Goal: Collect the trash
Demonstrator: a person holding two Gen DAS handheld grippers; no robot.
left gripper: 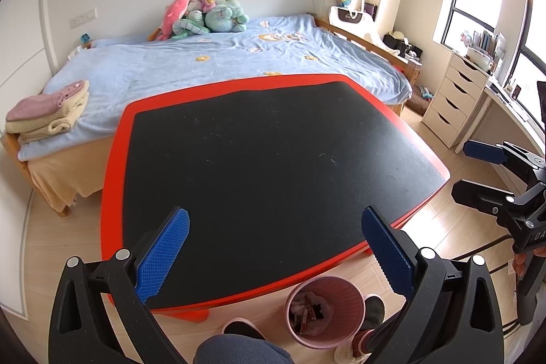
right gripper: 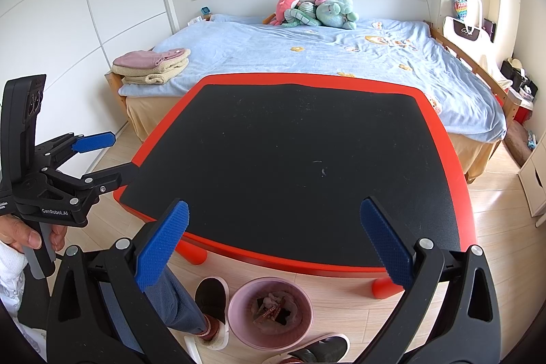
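Note:
A pink waste bin [left gripper: 324, 312] stands on the floor at the near edge of the red table [left gripper: 116, 159]; it also shows in the right wrist view [right gripper: 269, 318]. Wrappers and crumpled tissue [right gripper: 273, 312] lie inside it. The table's black mat [left gripper: 273, 166] is bare. My left gripper [left gripper: 274, 256] is open and empty above the table's near edge. My right gripper [right gripper: 274, 244] is open and empty above the same edge. Each gripper shows from the side in the other's view: the right one [left gripper: 477, 173] and the left one [right gripper: 102, 156].
A bed with a blue cover [left gripper: 221, 63], plush toys [left gripper: 204, 16] and folded towels [left gripper: 47, 111] lies behind the table. A white drawer unit [left gripper: 450, 101] and desk stand at the right. The person's slippered feet [right gripper: 211, 299] are beside the bin.

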